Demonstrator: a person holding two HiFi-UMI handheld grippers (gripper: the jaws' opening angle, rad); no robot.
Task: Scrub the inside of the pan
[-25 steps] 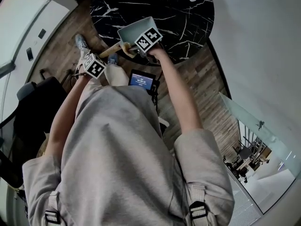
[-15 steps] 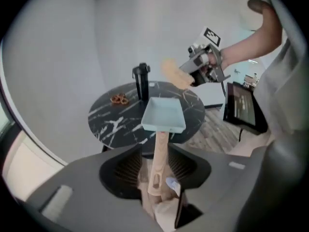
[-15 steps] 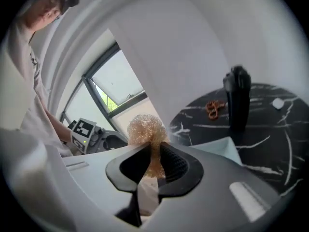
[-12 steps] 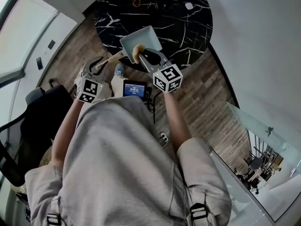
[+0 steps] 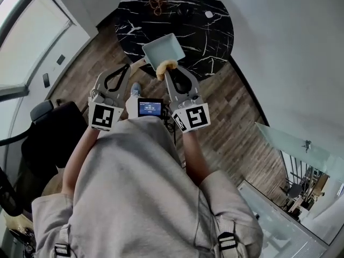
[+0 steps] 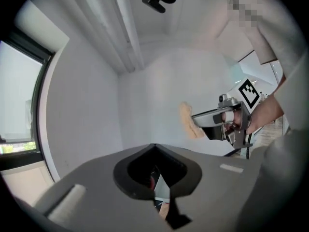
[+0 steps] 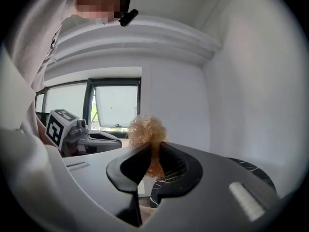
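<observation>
1. Find the pan (image 5: pixel 163 48) at the near edge of the black marble surface (image 5: pixel 215 31), just beyond both sets of fingers and gripped by neither.
2. Pinching a golden scrubber (image 7: pixel 146 129) in the right gripper (image 7: pixel 155 148), fingers shut on it, by the pan's near rim.
3. Have just closed the left gripper (image 6: pixel 154 148) fully, with nothing between its fingers, near the wooden handle (image 5: pixel 137 63).
4. Had the scrubber inside the pan half a second ago; now lifted out.
5. Nearby: a lit screen (image 5: pixel 149 107) between the grippers, a tan tangle (image 5: pixel 157 3) far across the surface, a black chair (image 5: pixel 51 130) on the left.
</observation>
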